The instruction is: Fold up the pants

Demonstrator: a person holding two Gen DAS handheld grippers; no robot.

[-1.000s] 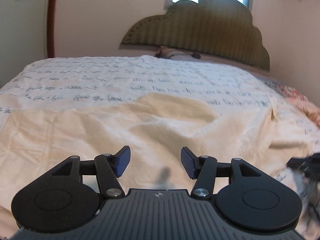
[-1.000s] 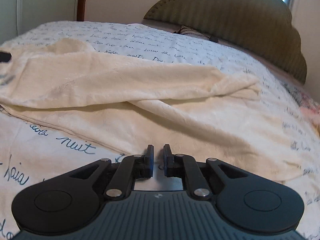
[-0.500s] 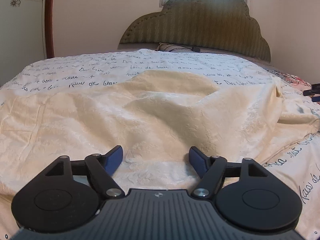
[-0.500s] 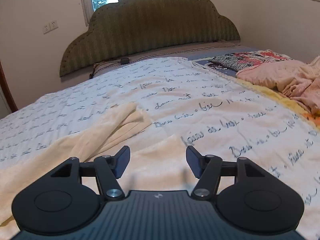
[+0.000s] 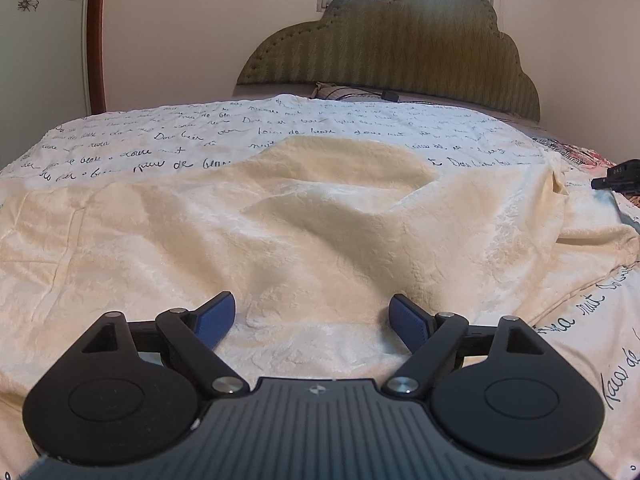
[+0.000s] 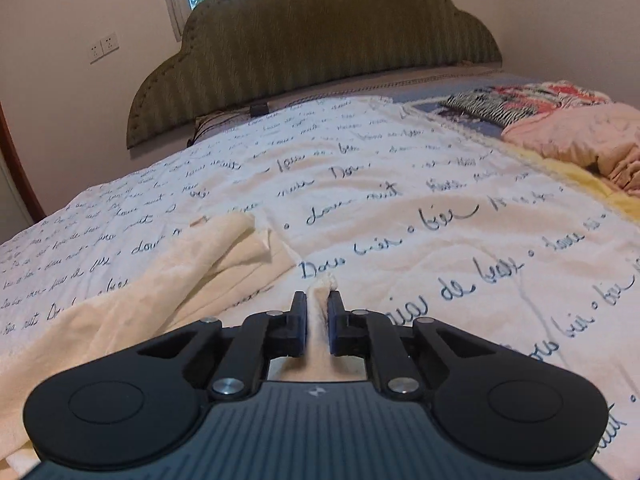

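Cream pants (image 5: 320, 208) lie spread and rumpled across the bed, with a raised fold in the middle. My left gripper (image 5: 312, 302) hovers low over their near edge. Its jaws are opening, the blue pads (image 5: 216, 316) stand wide apart, and only flat cloth lies beneath them. In the right wrist view, one end of the pants (image 6: 200, 264) lies to the left. My right gripper (image 6: 317, 300) is closing on a pinched ridge of the cream fabric (image 6: 322, 284), which sticks up between its pads.
A white bedspread with dark script (image 6: 420, 208) covers the bed. A green padded headboard (image 5: 400, 48) stands at the back. Pink and striped clothes (image 6: 560, 128) are heaped at the far right. A black object (image 5: 618, 176) shows at the right edge of the left wrist view.
My left gripper dropped closer to the pants and its jaws spread wider. My right gripper swung to the right end of the pants, opened, then shut on a fold of the fabric.
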